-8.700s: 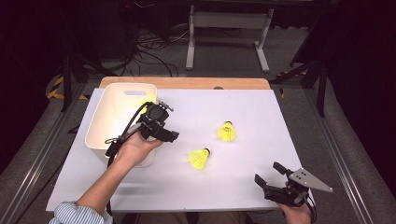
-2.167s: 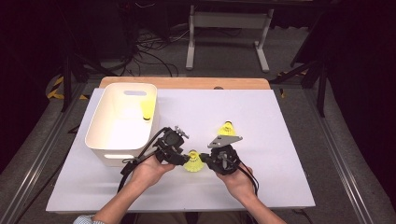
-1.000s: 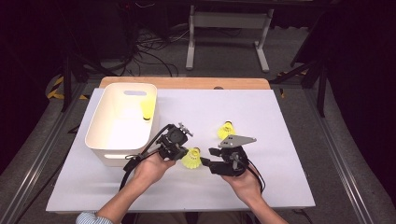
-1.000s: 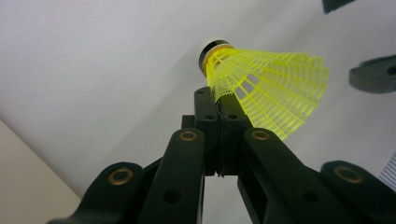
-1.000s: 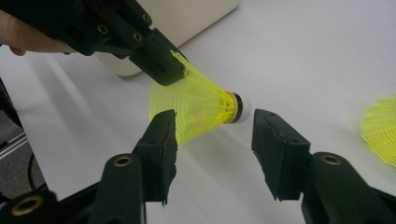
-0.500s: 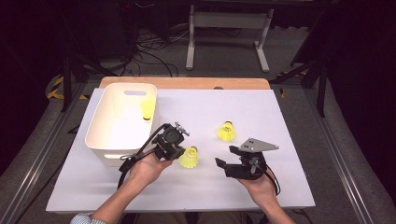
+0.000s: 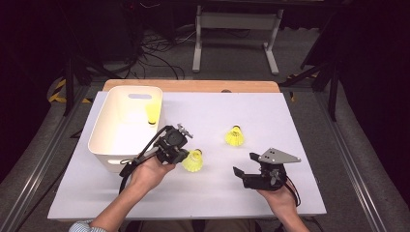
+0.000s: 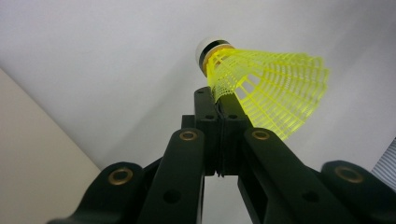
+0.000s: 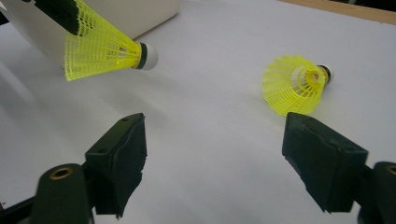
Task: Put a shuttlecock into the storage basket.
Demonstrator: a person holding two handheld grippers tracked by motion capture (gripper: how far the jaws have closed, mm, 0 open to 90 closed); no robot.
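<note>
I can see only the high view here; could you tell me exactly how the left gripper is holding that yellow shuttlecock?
Observer: The left gripper is shut on the edge of the held shuttlecock's mesh skirt, with the cork end free beyond the jaw tips.
Operator: Thank you. Is there anything between the right gripper's jaws?
Observer: No. The right gripper has just been opening, and between its jaws is bare white table.
Operator: And which way does the loose shuttlecock face?
Observer: The loose shuttlecock lies on its side, its open skirt turned towards the right gripper and its cork pointing away.
</note>
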